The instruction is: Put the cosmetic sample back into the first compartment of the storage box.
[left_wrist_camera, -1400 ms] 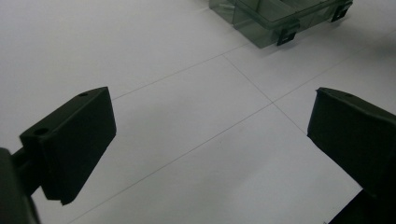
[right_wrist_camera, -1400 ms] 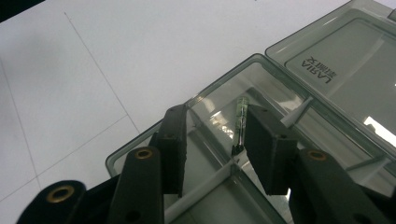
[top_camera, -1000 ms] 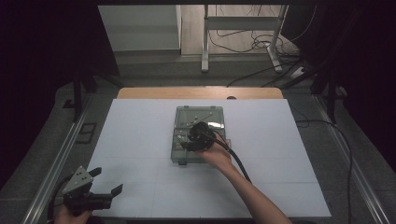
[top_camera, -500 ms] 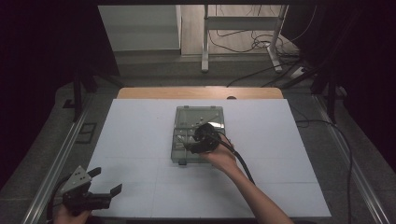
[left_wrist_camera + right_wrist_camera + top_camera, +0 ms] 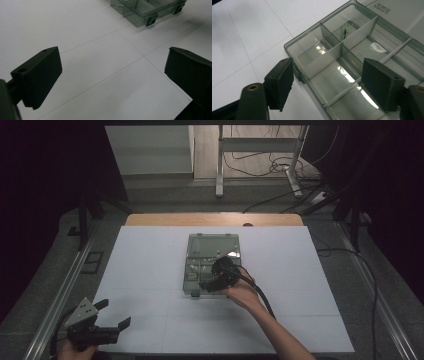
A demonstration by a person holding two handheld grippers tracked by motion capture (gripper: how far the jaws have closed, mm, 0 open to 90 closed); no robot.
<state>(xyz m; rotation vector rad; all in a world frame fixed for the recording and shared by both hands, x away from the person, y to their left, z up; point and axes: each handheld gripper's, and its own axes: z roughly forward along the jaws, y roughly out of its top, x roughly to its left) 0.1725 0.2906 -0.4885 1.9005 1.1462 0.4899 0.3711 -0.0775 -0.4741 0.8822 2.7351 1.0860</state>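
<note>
White table (image 5: 150, 270) under it, the right gripper (image 5: 327, 82) hovers jaws apart over the compartment box (image 5: 352, 50) — lower squarely, clear of dividers.

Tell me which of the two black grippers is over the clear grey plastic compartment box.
The right gripper, open above the near end of the clear grey plastic compartment box. The left gripper is open too, but sits apart at the white table's near left corner.

small item (image 5: 345, 29) in organizer box (image 5: 372, 47) unidentifiable, box cut off by edge
</note>
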